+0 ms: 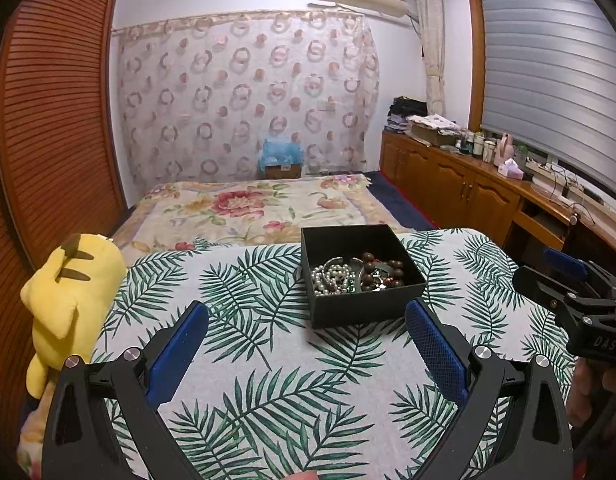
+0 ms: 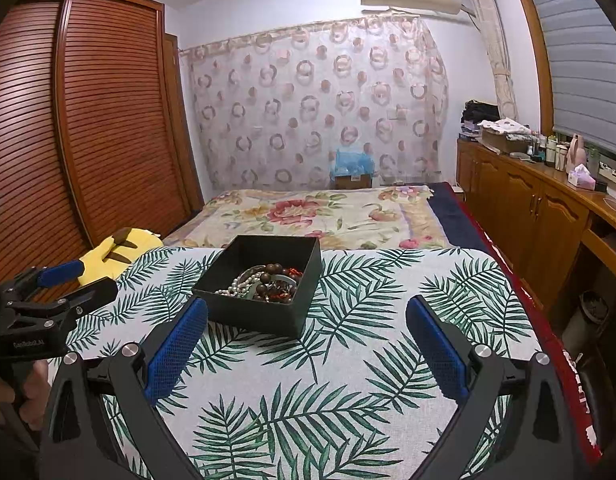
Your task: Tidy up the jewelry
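While both claws, left and right, gape empty, the beads ahead look slippery, tangled; pinch one strand.

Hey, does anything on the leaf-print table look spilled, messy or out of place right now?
Nothing has spilled onto the leaf-print tablecloth. The one untidy spot is inside the open black square box: a white pearl strand, brown wooden beads and other pieces lie heaped in a tangle. A yellow plush toy sits at the table's left edge.
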`<state>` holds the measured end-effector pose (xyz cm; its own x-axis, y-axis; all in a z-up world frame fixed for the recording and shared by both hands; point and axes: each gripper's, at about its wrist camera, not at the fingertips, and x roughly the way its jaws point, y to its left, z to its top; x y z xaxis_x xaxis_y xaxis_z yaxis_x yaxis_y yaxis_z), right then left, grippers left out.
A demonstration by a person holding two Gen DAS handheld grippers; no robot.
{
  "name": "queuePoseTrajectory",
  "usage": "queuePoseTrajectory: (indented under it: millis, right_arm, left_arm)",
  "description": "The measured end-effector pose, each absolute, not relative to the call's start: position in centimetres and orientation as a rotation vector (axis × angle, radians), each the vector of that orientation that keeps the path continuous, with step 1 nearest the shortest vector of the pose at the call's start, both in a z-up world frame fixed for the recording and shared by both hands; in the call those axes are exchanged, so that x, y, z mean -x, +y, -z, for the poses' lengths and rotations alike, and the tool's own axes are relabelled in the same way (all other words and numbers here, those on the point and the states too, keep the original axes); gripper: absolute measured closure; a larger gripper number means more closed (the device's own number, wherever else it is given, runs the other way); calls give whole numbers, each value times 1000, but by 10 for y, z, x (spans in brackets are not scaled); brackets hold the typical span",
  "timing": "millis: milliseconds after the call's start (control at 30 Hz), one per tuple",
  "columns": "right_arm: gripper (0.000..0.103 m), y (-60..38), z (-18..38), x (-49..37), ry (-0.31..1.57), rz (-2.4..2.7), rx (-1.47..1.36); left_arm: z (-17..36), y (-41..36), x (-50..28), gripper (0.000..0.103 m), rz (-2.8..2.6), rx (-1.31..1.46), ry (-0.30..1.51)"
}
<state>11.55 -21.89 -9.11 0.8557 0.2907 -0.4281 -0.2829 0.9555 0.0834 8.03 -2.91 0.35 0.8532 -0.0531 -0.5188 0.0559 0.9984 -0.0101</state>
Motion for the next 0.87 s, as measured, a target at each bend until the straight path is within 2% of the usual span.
queuePoseTrajectory:
  millis: [867]
  right_arm:
    - [3,-219,92,-116,452,-302,-18]
  left_arm:
    - [4,-22,-75,8,55,-8,538]
